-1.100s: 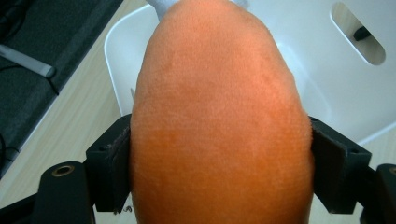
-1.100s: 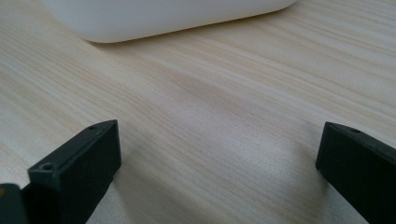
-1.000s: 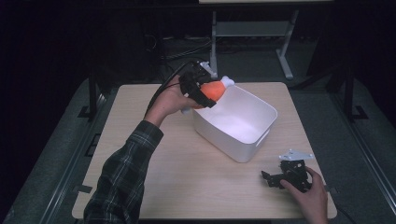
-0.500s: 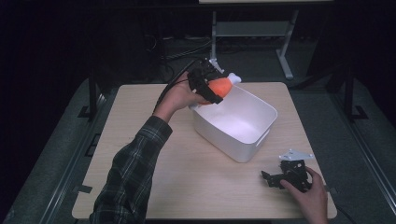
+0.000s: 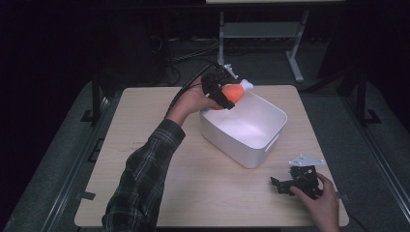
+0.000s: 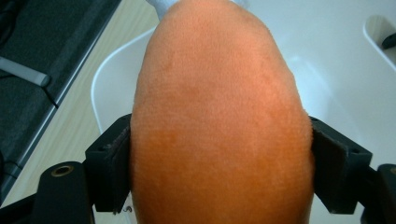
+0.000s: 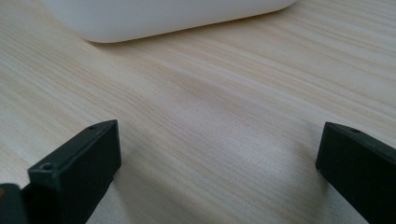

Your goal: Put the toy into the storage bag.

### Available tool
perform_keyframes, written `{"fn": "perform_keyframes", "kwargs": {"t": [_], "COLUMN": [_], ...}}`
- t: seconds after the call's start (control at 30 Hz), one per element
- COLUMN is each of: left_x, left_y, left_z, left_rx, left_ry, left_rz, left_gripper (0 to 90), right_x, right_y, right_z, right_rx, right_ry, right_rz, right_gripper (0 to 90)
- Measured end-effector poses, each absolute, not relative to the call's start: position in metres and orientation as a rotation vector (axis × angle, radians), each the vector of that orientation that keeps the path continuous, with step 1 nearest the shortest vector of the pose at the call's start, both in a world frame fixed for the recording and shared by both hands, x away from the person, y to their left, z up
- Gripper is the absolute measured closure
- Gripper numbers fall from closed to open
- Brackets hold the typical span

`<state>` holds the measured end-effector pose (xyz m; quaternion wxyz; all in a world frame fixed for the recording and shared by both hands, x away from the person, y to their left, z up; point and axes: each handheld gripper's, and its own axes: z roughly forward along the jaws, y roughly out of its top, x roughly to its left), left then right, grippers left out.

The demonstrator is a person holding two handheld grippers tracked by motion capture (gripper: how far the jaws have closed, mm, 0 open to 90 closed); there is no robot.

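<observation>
While squeezed between jaws, orange plush toy [image 6: 219,116] in left gripper [image 5: 223,93]

The white plastic tub [image 5: 251,140] sits mid-table on the pale wooden table [image 5: 145,159], the orange plush toy [image 5: 233,94] over its far-left rim, the right gripper [image 5: 292,185] near-right.

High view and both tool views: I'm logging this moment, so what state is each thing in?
Left tool: shut on the orange plush toy, held above the bin's far corner.
Orange plush toy: clamped between the jaws, off the table.
White bin: upright, inside bare.
Right tool: open, low over the table.
</observation>
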<state>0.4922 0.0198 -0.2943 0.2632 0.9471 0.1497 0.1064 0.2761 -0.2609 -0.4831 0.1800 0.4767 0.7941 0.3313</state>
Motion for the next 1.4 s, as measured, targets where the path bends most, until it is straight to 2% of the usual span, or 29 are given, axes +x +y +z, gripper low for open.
{"fn": "perform_keyframes", "kwargs": {"t": [0.63,1.4], "left_x": [0.495,0.493], "left_y": [0.005,0.014], "left_z": [-0.311,-0.302], "left_rx": [2.607,2.562], "left_ry": [0.356,0.362], "left_rz": [0.268,0.288], "left_gripper": [18.4,15.7], "right_x": [0.276,0.276], "right_y": [-0.261,-0.261], "right_z": [-0.483,-0.483], "right_rx": [1.345,1.346], "right_ry": [2.244,2.243], "right_rz": [0.936,0.937], "right_gripper": [0.0,0.0]}}
